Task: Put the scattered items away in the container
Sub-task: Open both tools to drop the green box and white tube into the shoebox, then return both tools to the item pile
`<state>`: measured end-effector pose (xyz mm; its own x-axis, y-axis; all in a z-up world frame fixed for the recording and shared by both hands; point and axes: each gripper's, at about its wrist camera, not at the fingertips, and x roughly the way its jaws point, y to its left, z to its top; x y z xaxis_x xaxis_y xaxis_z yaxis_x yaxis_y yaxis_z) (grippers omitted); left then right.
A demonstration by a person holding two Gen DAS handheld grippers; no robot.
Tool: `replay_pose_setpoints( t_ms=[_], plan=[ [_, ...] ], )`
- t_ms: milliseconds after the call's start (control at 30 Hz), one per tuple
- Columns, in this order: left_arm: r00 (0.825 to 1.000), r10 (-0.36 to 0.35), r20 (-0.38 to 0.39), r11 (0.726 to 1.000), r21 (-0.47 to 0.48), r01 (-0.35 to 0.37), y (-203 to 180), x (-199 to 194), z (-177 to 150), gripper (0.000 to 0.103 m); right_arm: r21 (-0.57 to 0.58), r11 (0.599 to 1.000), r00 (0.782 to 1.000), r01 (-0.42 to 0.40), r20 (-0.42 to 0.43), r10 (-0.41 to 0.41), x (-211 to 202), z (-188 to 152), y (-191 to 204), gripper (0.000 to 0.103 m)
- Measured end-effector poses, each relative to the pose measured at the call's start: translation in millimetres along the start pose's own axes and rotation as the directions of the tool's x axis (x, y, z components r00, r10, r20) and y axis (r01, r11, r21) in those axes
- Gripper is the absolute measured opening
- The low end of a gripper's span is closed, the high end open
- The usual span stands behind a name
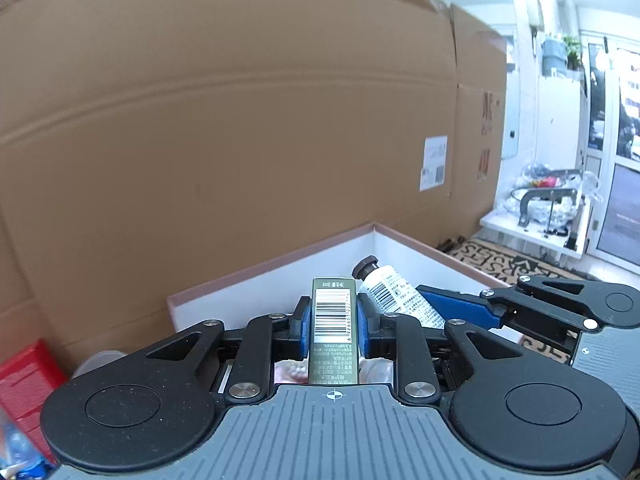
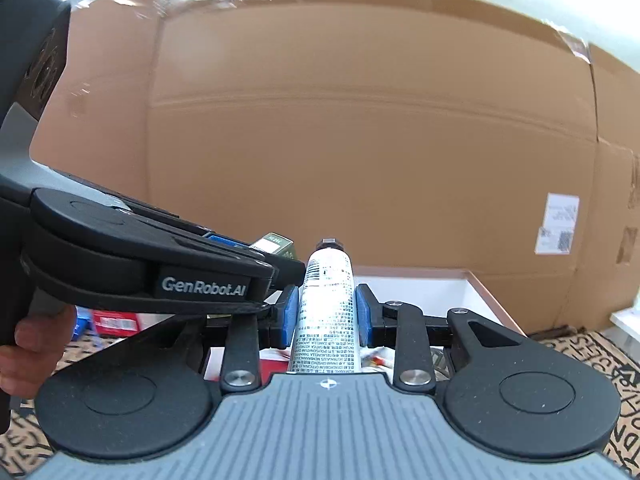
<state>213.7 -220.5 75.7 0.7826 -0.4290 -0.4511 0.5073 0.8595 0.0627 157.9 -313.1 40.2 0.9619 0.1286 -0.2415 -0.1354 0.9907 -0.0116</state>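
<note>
The left tongs [image 1: 333, 322] are clamped on a slim olive-green carton [image 1: 332, 328], its blue pads [image 1: 306, 326] pressing both long sides. The carton lies lengthways along the fingers, its barcode panel facing up, and its far end pokes out past the fingertips. It hangs above the near wall of a shallow pink-rimmed box with a white inside [image 1: 280, 276], which is the container.

The right tongs [image 2: 326, 312] hold a white tube with a dark screw cap [image 2: 326, 304]. The tube also runs along the fingers, cap end forward, and the blue pads [image 2: 364, 314] squeeze it at about its middle. Fine print covers its upper face. In the left wrist view this tube [image 1: 396, 298] sits just to the right of the carton, tilted with the cap pointing up and left, over the white interior of the box. In the right wrist view the white floor and pink rim of the box [image 2: 486, 294] show just beyond and to the right of the tube.

The two tongs are close side by side, the left one reaching in from the left of the right wrist view, with the carton's end [image 2: 276, 245] just beside the tube's cap. A hand [image 2: 30, 350] grips the left handle at the edge of that view.

A big brown cardboard wall [image 1: 240, 120] stands right behind the box. A red package [image 1: 24, 384] lies at lower left, and a patterned mat [image 2: 600, 360] covers the floor beside the box.
</note>
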Motion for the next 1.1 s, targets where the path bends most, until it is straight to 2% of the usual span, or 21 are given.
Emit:
replay_pose_setpoints(
  t_ms=[33, 67, 100, 133, 200, 300, 400, 533, 767, 1100],
  plan=[
    [1.000, -0.002, -0.003, 1.000, -0.008, 0.002, 0.4, 7.9, -0.6, 0.040, 0.007, 1.000, 1.000, 0.003, -0.006, -0.003, 5.0, -2.9, -2.8, 0.036],
    [1.000, 0.012, -0.002, 1.000, -0.018, -0.012, 1.0, 14.4, -2.7, 0.045, 0.015, 1.000, 1.000, 0.009, -0.007, -0.009, 10.1, -5.8, -5.7, 0.036],
    [0.999, 0.036, 0.000, 0.999, -0.028, -0.035, 1.9, 20.1, -5.6, 0.064, 0.021, 0.999, 1.000, 0.031, -0.003, -0.030, 14.4, -9.0, -8.3, 0.044],
    [0.997, 0.076, 0.005, 0.996, -0.040, -0.076, 3.1, 23.4, -9.4, 0.087, 0.020, 0.997, 0.997, 0.080, 0.000, -0.080, 17.8, -13.0, -10.4, 0.063],
    [0.987, 0.157, 0.018, 0.986, -0.066, -0.156, 6.6, 24.9, -18.1, 0.103, 0.005, 0.990, 0.990, 0.142, 0.010, -0.142, 19.5, -21.1, -13.7, 0.083],
    [0.992, 0.125, 0.017, 0.987, -0.107, -0.122, 15.4, 18.7, -27.7, 0.103, 0.043, 0.991, 0.992, 0.128, -0.004, -0.127, 19.3, -30.4, -20.2, 0.082],
    [0.992, 0.125, 0.013, 0.982, -0.142, -0.122, 18.1, 12.4, -35.5, 0.103, 0.101, 0.987, 0.992, 0.125, -0.004, -0.125, 17.9, -37.1, -20.1, 0.091],
    [0.991, 0.132, 0.020, 0.982, -0.137, -0.128, 17.3, 4.3, -41.5, 0.103, 0.095, 0.989, 0.994, 0.112, -0.018, -0.111, 25.7, -38.2, -6.7, 0.098],
    [0.988, 0.153, 0.012, 0.974, -0.172, -0.149, 29.6, -19.2, -50.8, 0.103, 0.079, 0.985, 0.987, 0.156, -0.039, -0.153, 11.8, -41.6, 2.4, 0.102],
    [0.977, 0.215, -0.014, 0.946, -0.247, -0.212, 52.2, -61.5, -68.5, 0.103, 0.070, 0.988, 0.989, 0.141, -0.057, -0.137, -8.3, -36.4, 23.8, 0.102]
  ],
)
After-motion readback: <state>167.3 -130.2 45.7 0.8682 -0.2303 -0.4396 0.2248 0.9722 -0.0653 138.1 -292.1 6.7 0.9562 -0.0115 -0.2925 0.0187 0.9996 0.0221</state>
